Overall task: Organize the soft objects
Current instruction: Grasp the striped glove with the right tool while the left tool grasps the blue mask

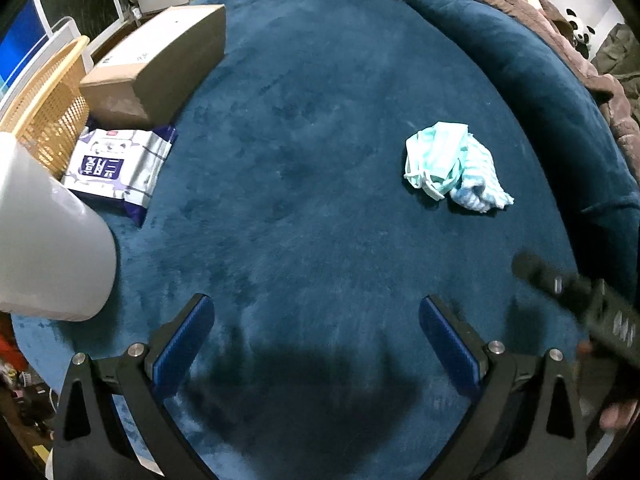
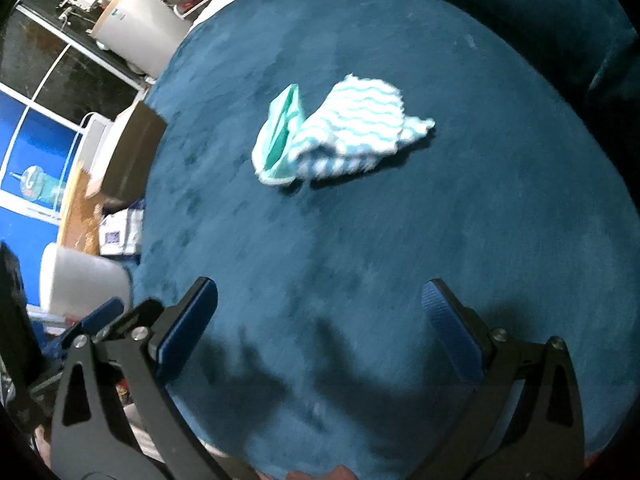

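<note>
A crumpled green face mask point(image 1: 434, 158) lies against a striped white-and-teal cloth point(image 1: 482, 180) on the blue plush bed cover point(image 1: 300, 140). In the right wrist view the mask point(image 2: 278, 140) sits left of the striped cloth point(image 2: 356, 124). My left gripper point(image 1: 316, 332) is open and empty, above the cover, well short and left of the pile. My right gripper point(image 2: 320, 312) is open and empty, near and below the pile. The right gripper's body point(image 1: 580, 300) shows at the right edge of the left wrist view.
A cardboard box point(image 1: 160, 64), a wet-wipes pack point(image 1: 116, 164), a woven orange basket point(image 1: 48, 108) and a white bin point(image 1: 44, 248) stand at the left. A blue pillow point(image 1: 520, 80) and brown blanket point(image 1: 540, 8) lie at the back right.
</note>
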### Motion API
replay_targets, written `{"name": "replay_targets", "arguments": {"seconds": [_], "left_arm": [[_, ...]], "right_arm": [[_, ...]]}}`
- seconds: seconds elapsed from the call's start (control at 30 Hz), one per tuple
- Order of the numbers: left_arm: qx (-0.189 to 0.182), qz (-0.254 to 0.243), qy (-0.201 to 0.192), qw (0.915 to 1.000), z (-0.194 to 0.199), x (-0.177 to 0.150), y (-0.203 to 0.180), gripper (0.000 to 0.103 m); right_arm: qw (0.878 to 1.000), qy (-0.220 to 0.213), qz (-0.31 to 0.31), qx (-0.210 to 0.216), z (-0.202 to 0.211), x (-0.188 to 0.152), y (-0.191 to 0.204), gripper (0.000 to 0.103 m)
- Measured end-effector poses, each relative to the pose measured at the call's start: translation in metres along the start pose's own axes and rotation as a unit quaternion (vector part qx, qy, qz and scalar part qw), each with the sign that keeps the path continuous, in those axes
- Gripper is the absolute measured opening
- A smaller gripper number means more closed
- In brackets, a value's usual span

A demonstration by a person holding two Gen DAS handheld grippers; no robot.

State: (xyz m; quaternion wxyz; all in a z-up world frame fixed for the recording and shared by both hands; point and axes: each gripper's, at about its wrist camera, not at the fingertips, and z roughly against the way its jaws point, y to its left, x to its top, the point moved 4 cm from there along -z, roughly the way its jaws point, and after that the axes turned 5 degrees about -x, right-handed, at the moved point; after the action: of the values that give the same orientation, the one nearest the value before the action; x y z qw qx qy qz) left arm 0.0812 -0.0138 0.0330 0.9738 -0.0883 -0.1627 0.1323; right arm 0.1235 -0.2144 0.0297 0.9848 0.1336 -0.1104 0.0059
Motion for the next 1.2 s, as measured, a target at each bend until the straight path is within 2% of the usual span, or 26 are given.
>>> {"name": "replay_targets", "arguments": {"seconds": [0.43,0.57,0.6,0.63,0.67,0.7,0.77,0.93,1.1,1.2], "left_arm": [[-0.009,0.024,0.019,0.9995,-0.021,-0.001,0.024,0.102],[-0.011,0.032,0.023,0.9991,-0.025,-0.003,0.031,0.102],[-0.011,0.034,0.024,0.9991,-0.026,-0.003,0.032,0.102],[-0.012,0.035,0.025,0.999,-0.027,-0.003,0.033,0.102],[-0.013,0.035,0.026,0.999,-0.028,-0.003,0.033,0.102],[-0.013,0.035,0.027,0.9989,-0.029,-0.003,0.033,0.102],[-0.015,0.034,0.028,0.9989,-0.031,-0.002,0.031,0.102],[-0.022,0.02,0.028,0.9992,-0.042,0.011,0.018,0.102],[-0.035,-0.009,0.022,0.9991,-0.058,0.038,-0.01,0.102],[-0.042,-0.033,0.02,0.9984,-0.071,0.056,-0.035,0.102]], "right_arm": [[0.994,-0.046,-0.006,-0.101,-0.051,0.096,-0.01,0.103],[0.993,-0.028,0.003,-0.112,-0.072,0.104,-0.006,0.101],[0.994,-0.021,0.004,-0.11,-0.078,0.103,-0.005,0.092],[0.994,-0.014,0.006,-0.111,-0.083,0.101,-0.005,0.078],[0.994,-0.007,0.007,-0.109,-0.087,0.098,-0.005,0.069],[0.995,-0.003,0.006,-0.101,-0.089,0.095,-0.005,0.064],[0.996,-0.004,0.01,-0.089,-0.086,0.09,-0.003,0.03],[0.999,-0.015,-0.005,-0.048,-0.055,0.073,-0.011,0.026],[0.998,-0.023,0.0,-0.054,-0.025,0.041,-0.028,0.027],[0.998,-0.024,-0.024,-0.06,-0.013,0.023,-0.049,0.027]]}}
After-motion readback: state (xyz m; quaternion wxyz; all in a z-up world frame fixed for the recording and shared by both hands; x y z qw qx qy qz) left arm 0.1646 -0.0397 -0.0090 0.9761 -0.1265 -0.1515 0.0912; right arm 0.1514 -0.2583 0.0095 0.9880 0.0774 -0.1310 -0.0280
